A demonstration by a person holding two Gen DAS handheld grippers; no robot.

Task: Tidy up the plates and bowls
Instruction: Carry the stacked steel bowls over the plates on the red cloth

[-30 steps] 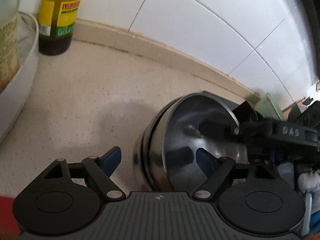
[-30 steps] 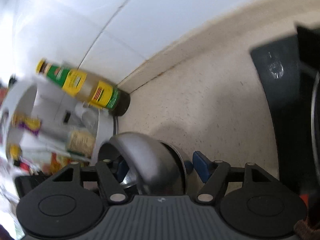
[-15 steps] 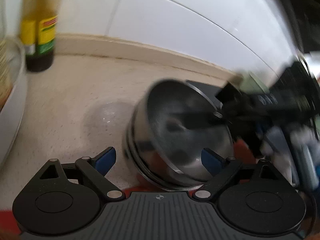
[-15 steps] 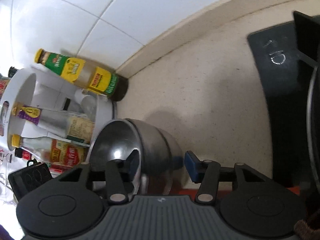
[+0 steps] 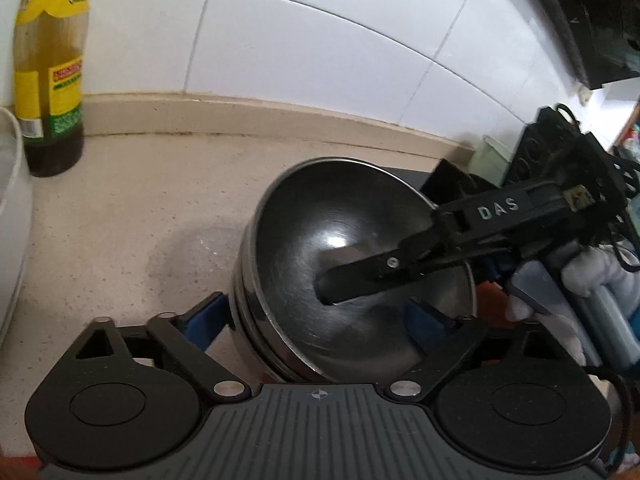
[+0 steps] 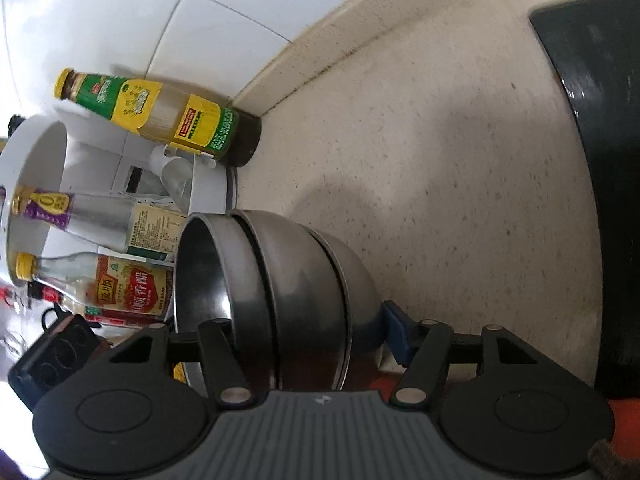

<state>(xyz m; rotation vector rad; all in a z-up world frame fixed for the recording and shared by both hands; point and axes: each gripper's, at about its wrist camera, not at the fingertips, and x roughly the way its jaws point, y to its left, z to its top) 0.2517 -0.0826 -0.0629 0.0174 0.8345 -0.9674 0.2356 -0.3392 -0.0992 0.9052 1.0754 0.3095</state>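
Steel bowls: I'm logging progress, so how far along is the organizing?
Done: the round stainless-steel bowls are nested into one stack. In hand: the right gripper clamps the tilted stack, one finger inside the top bowl, while the left gripper is closing around it. Left: setting the stack flat on the speckled beige countertop. No plates are in view.

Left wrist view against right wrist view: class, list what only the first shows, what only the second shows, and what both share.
Only the left wrist view: the white-gloved hand holding the right gripper, and a black wire rack.
Only the right wrist view: two sauce bottles lying across the picture in a white rack.
Both: the stack of steel bowls with one right-gripper finger inside the top bowl, the yellow-labelled bottle, the speckled counter and the tiled wall.
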